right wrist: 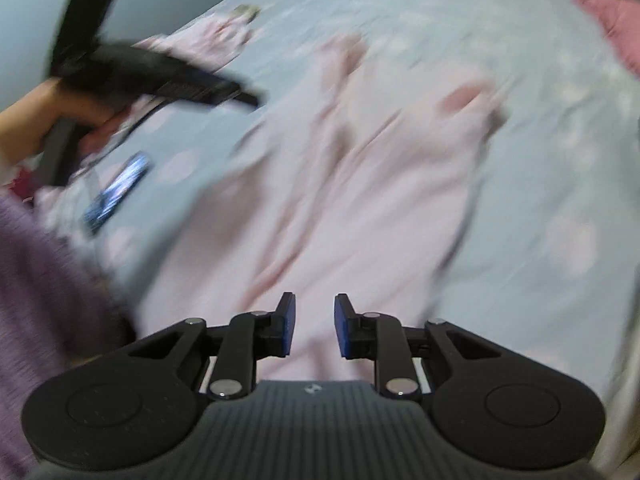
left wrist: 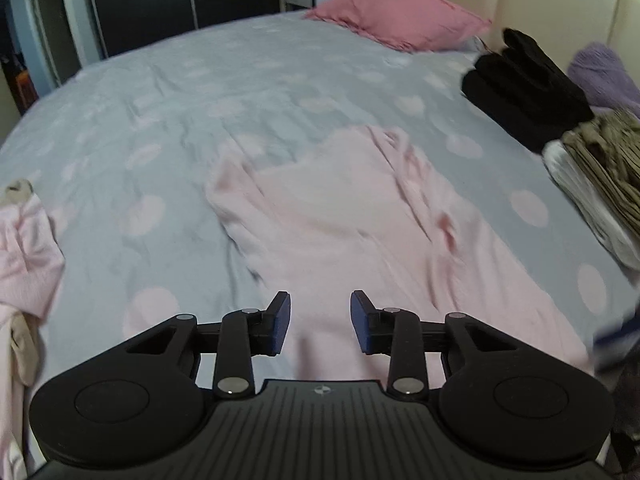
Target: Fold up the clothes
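Left wrist view: left tongs (left wrist: 320,322) stand partly apart with nothing between the pads, hovering above the near end of a pale pink garment (left wrist: 360,216). The garment lies spread and rumpled on the bed (left wrist: 168,92), roughly mid-bed and running toward the near edge. Folded stack of dark, purple and striped clothes (left wrist: 560,120) sits along the right edge by the headboard. Pink pillow (left wrist: 400,20) at the far corner. More pale pink cloth (left wrist: 24,248) bunched at the left edge.

Right wrist view: heavy motion blur. Right tongs (right wrist: 315,326) also narrowly apart, empty, above the same garment. The other gripper, held in a person's hand (right wrist: 36,112), shows at upper left. A phone (right wrist: 118,192) lies on the bed near the left edge.

Handling, judged: thin knit, light, fully limp, no stiffness to hold a crease; likely to drag and bunch on the bedsheet rather than slide cleanly. Not fragile. Best hold looks like a pinch at a hem or seam corner, one corner per tong, taking a single layer and keeping the edge taut between them. Wrinkled ridges near the middle are poor grip points; they would lift a fold unevenly.
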The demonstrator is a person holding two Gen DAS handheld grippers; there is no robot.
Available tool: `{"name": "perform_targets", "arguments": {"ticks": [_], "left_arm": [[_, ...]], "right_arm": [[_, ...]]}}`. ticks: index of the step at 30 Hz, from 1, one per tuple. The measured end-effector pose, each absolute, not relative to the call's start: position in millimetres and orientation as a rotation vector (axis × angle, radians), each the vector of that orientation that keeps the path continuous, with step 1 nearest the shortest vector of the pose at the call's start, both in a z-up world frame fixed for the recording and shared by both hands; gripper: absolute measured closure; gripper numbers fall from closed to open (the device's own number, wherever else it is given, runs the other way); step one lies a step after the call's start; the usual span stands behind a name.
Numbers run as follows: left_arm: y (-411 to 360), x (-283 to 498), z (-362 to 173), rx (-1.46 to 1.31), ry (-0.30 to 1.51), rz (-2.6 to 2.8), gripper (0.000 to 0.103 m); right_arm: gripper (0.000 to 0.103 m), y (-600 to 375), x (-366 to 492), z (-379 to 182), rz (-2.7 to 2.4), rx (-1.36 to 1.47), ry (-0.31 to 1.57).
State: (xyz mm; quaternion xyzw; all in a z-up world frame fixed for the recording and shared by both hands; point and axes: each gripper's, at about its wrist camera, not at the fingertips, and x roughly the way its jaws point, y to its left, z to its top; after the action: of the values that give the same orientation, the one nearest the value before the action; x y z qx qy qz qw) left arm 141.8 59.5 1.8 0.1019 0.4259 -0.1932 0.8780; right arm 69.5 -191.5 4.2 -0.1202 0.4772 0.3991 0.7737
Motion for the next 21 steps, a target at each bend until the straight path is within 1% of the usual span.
{"name": "perform_targets", "arguments": {"ticks": [4, 7, 14, 17, 18, 19, 21], "left_arm": [[58.2, 170.4, -12.8, 0.182, 0.89, -0.369, 0.071], [60.5, 196.7, -28.6, 0.156, 0.903, -0.33, 0.071], [71.4, 262.6, -60.3, 0.139, 0.902, -0.244, 0.071], [78.2, 288.8, -72.0, 0.114, 0.893, -0.223, 0.072], [79.8, 296.8, -75.8, 0.11, 0.892, -0.219, 0.071], [81.0, 305.3, -79.8, 0.109, 0.892, -0.215, 0.071], [83.6, 319.4, -87.6, 0.104, 0.896, -0.206, 0.071]], "right_arm": [[0.078, -191.1, 124.8, 4.7, 0.742, -0.199, 0.909], [0.078, -181.7, 164.8, -1.1, 0.696, -0.157, 0.856], [0.076, -141.4, 247.5, -23.8, 0.62, -0.193, 0.815], [0.078, -125.4, 283.1, -37.8, 0.621, -0.182, 0.803], [0.08, -117.8, 293.2, -45.0, 0.621, -0.184, 0.799], [0.086, -111.6, 304.5, -50.1, 0.623, -0.189, 0.802], [0.088, -101.0, 322.8, -62.3, 0.631, -0.191, 0.823]]}}
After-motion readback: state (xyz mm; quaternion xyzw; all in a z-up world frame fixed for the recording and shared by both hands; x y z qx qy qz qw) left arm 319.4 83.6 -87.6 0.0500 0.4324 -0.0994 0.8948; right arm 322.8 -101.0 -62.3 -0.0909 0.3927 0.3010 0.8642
